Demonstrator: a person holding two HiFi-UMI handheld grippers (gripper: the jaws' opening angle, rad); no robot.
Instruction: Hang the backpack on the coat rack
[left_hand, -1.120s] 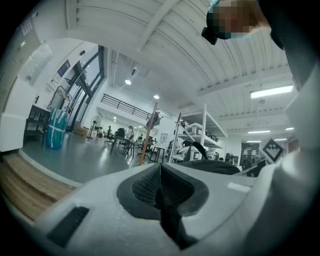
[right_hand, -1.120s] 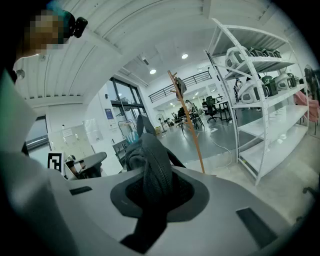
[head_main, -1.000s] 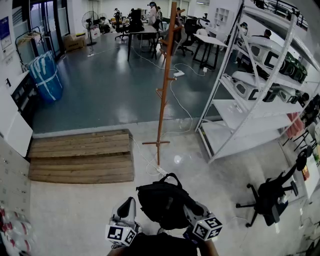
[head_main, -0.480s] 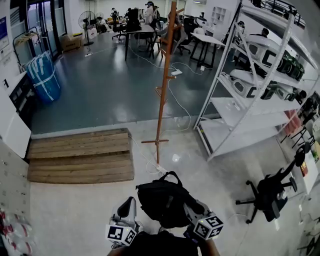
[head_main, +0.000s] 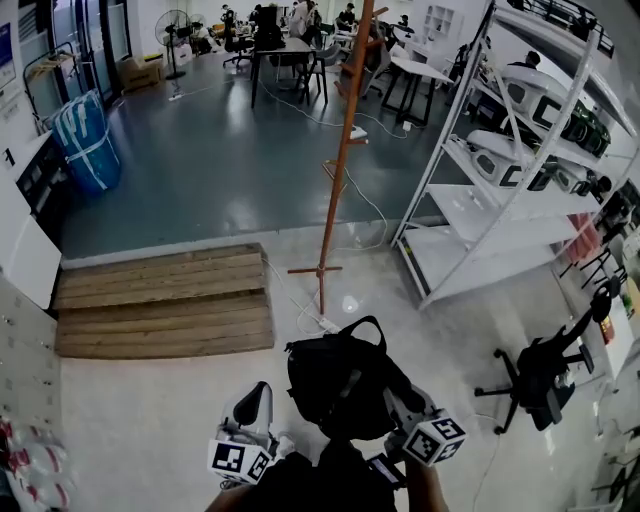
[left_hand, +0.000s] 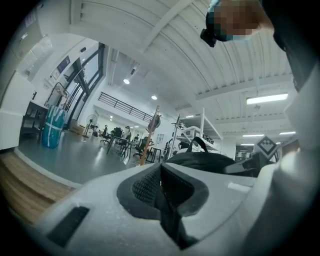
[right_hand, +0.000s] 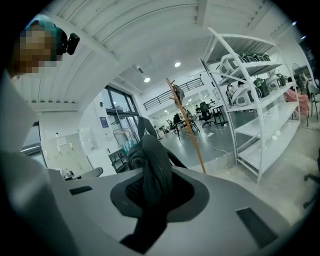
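Observation:
The black backpack (head_main: 340, 385) hangs low in front of me, its top handle loop pointing toward the coat rack. My right gripper (head_main: 398, 398) is shut on a black strap of the backpack (right_hand: 152, 172), which bulges up between its jaws (right_hand: 152, 192). My left gripper (head_main: 262, 390) stands left of the backpack, a little apart from it; its jaws are shut with nothing visible between them (left_hand: 162, 186). The orange wooden coat rack (head_main: 340, 170) stands ahead on the floor, with nothing visible on its pegs. It also shows in the distance as a slim coat rack (right_hand: 186, 127).
A low wooden platform (head_main: 165, 300) lies ahead on the left. White metal shelving (head_main: 500, 210) with machines stands to the right of the rack. A black office chair (head_main: 540, 380) is at my right. Cables and a power strip (head_main: 322, 325) lie by the rack's foot.
Both grippers and the backpack have moved forward toward the coat rack, which now looks nearer. The right gripper has lifted slightly. The grip on the strap is unchanged.

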